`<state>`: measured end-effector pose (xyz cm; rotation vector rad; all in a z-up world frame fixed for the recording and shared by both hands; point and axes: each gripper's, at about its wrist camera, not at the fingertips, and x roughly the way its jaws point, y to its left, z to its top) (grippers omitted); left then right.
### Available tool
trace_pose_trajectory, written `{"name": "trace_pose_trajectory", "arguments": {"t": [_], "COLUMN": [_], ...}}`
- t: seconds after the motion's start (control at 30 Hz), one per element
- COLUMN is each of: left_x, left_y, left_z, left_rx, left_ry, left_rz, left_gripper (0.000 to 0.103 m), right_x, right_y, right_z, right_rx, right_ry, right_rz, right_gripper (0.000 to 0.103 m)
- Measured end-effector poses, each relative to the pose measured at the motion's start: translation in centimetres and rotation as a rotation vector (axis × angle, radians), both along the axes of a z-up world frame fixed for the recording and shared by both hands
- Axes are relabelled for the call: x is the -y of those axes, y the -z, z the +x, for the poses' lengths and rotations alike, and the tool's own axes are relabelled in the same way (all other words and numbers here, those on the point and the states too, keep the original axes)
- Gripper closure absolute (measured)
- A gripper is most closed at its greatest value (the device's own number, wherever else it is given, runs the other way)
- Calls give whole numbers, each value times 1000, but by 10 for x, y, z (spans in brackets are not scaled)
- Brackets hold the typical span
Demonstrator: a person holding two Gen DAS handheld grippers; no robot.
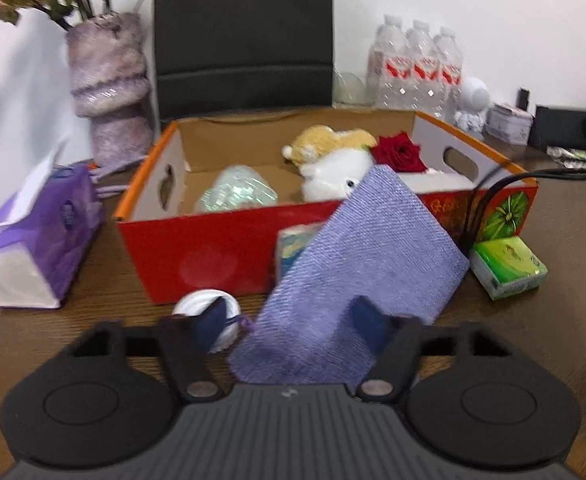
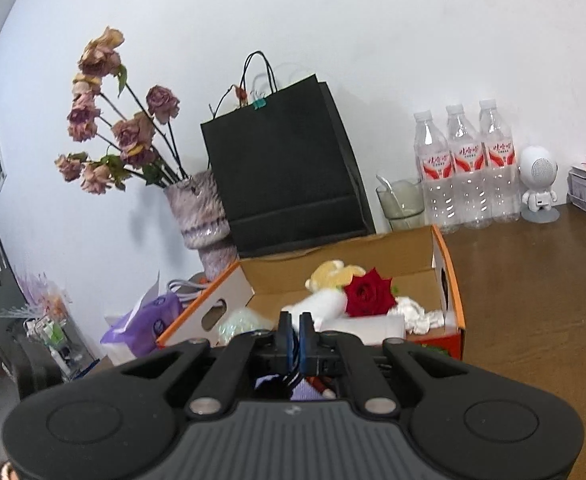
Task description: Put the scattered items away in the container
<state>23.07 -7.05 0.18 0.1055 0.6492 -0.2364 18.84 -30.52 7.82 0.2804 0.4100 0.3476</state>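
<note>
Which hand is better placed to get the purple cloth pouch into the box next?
Left. The purple pouch already sits between the left gripper fingers, just in front of the red box. The right gripper is shut, seemingly on a black cable.

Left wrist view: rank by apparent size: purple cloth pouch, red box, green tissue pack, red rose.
1. red box
2. purple cloth pouch, though nearest the camera, so inflated
3. green tissue pack
4. red rose, though farther back; unsure against the pack
</note>
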Motion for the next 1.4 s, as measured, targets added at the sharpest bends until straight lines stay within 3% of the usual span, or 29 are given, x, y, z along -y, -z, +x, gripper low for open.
{"name": "trace_pose_trajectory", "arguments": {"t": [0.03,0.07,0.17,0.3,0.37,0.4,0.43,0.5,0.67,0.87,0.9,0.93,0.97,1.4], "left_x": [0,1,0,-5,-10,-12,-14,-19,-29,-33,-34,-33,-33,-29], "left_y": [2,2,-3,-13,-16,-16,-15,-15,-18,-19,-19,-20,-22,-70], "left_z": [1,0,-10,-23,-29,-32,-36,-45,-70,-97,-100,-104,-108,-133], "left_rx": [-3,-2,32,81,87,83,80,77,97,123,126,132,139,295], "left_ry": [5,13,26,12,7,5,1,-3,-5,9,11,13,14,14], "left_rz": [1,5,23,18,7,5,4,2,-5,4,3,3,3,-4], "left_gripper": [70,85,91,92,92,92,92,92,92,92,92,92,92,92], "right_x": [0,1,1,0,-6,-10,-16,-29,-53,-63,-66,-69,-69,-45], "right_y": [0,1,4,10,16,21,27,41,68,75,77,78,77,11], "right_z": [1,2,3,3,2,1,-1,-10,-27,-49,-53,-56,-57,-62], "right_rx": [1,0,-6,-37,-93,-126,-156,-194,-254,-250,-229,-211,-211,-58], "right_ry": [0,-1,-6,-12,-41,-59,-77,-109,-156,-167,-162,-160,-166,-100], "right_rz": [1,3,5,-18,-68,-103,-140,-215,-300,-365,-401,-431,-428,-236], "right_gripper": [103,103,103,100,90,81,65,51,51,53,67,95,99,101]}}
